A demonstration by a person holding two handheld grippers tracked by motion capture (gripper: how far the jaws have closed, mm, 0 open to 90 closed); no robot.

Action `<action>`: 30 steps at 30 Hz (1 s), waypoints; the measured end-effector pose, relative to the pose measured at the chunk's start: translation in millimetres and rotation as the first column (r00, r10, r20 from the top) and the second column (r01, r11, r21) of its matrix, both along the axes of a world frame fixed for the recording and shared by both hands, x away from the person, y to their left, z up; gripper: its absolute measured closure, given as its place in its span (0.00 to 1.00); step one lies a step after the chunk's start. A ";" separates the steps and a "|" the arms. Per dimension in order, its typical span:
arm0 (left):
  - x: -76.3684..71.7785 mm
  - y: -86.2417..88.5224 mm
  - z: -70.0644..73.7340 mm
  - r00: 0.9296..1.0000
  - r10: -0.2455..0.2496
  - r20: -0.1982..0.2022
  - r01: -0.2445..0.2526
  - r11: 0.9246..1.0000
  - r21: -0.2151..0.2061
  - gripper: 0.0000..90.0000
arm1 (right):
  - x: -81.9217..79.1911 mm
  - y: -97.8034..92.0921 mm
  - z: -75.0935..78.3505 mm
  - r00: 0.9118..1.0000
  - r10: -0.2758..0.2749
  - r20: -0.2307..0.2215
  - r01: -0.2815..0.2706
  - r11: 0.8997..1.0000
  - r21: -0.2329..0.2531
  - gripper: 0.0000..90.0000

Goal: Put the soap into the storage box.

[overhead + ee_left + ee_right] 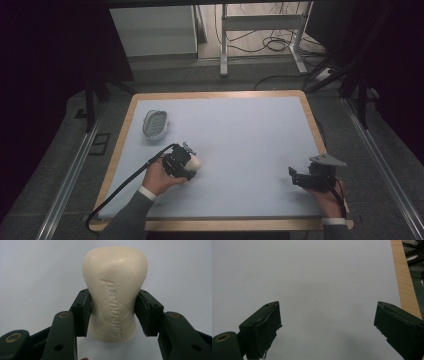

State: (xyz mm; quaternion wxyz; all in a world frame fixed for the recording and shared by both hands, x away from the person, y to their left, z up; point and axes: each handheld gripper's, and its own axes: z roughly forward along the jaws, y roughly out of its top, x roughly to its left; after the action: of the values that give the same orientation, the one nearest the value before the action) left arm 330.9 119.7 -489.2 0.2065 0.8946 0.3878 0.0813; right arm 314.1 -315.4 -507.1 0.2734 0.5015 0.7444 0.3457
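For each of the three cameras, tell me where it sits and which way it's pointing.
High view: above the person's side, looking forward and down on the table; both forearms, left gripper, right gripper, soap dish.
Left gripper view: on the left gripper, looking along its jaws, shut on the soap.
Right gripper view: on the right gripper, jaws open over the bare mat, table edge at right.
Shared: the soap shows in the high and left gripper views.

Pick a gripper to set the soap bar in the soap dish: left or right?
Left. The left gripper is shut on the soap bar, and the soap dish sits on its side of the table. The right gripper is open, far across.
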 end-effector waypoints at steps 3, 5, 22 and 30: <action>1.2 1.6 1.1 1.000 0.000 0.000 0.000 1.000 0.002 0.55 | 0.0 -0.5 0.0 1.000 -0.003 -0.001 0.003 1.000 0.000 0.08; 1.8 1.9 0.7 1.000 0.001 0.000 -0.001 1.000 0.000 0.55 | 0.0 -1.1 -0.1 1.000 -0.005 -0.001 0.005 1.000 0.001 0.08; 5.7 23.9 21.7 0.999 0.028 0.036 -0.026 0.999 -0.044 0.55 | 0.0 -2.5 0.0 1.000 -0.010 0.002 0.010 1.000 0.001 0.08; 12.4 33.4 27.5 0.998 0.049 0.042 -0.047 0.997 -0.055 0.55 | 0.2 -3.5 -0.4 1.000 -0.014 0.001 0.014 1.000 0.002 0.08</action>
State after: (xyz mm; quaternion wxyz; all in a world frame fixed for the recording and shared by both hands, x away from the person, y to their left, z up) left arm 343.3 153.1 -461.7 0.2368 0.8772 0.4068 0.0950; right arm 314.3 -318.9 -507.5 0.2757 0.5070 0.7403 0.3448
